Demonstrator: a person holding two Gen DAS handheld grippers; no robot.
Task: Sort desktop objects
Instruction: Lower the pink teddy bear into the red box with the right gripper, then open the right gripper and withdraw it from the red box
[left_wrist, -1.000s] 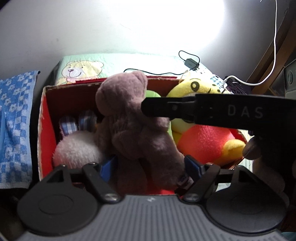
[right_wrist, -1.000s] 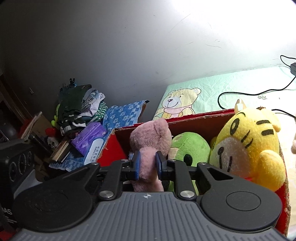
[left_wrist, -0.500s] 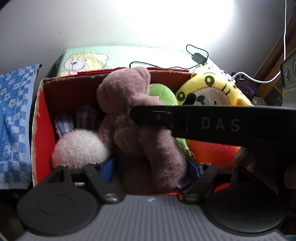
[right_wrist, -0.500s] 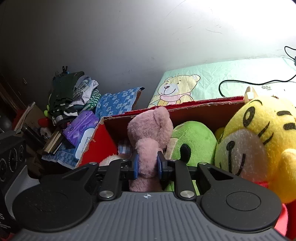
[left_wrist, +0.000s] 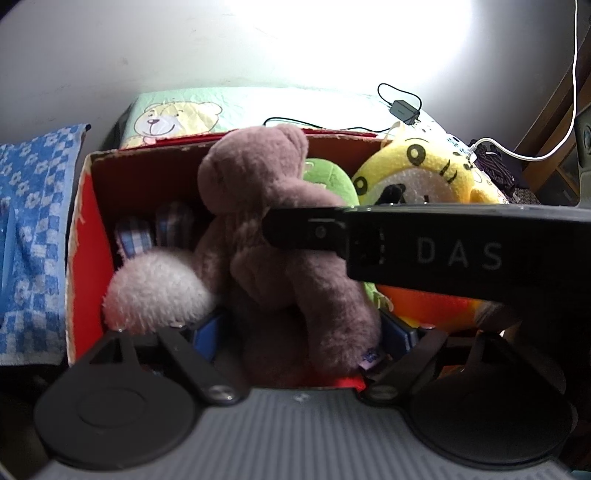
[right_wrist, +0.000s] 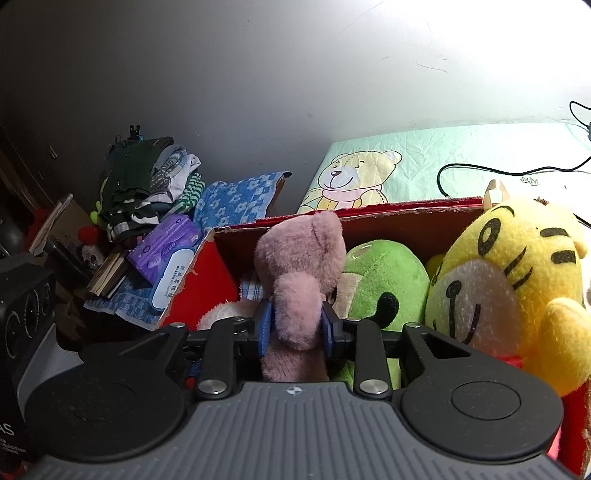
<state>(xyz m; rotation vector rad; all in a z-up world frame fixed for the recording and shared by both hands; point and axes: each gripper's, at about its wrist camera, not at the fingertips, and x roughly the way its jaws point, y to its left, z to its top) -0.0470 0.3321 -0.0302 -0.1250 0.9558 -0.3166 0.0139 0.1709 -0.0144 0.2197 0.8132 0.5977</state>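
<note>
Red box (right_wrist: 221, 275): the landmark here; an open cardboard box with red walls, already nearly full of soft toys.
Yellow tiger toy (right_wrist: 509, 295): the largest toy, at the right end of the red box, its head well above the rim.
Pink bear (left_wrist: 273, 236): the toy in hand; it stands upright in the middle of the red box, head above the rim, its lower body down between the other toys.
Green frog toy (right_wrist: 380, 280): inside the red box, pressed between the pink bear and the yellow tiger toy.
White fluffy toy (left_wrist: 155, 291): low in the left part of the red box, touching the pink bear.
Right gripper (right_wrist: 295, 328): closed narrowly on one arm of the pink bear, the plush squeezed between the blue pads.
Left gripper (left_wrist: 299, 332): spread wide at the near side of the red box, one finger at each side of the pink bear's lower body; it appears to grip nothing.
Step in hand: I judge the pink bear is being placed into the red box, and is almost seated.
Next move: it calls for the right gripper to release the arm and draw back above the rim, without dragging the bear out.
</note>
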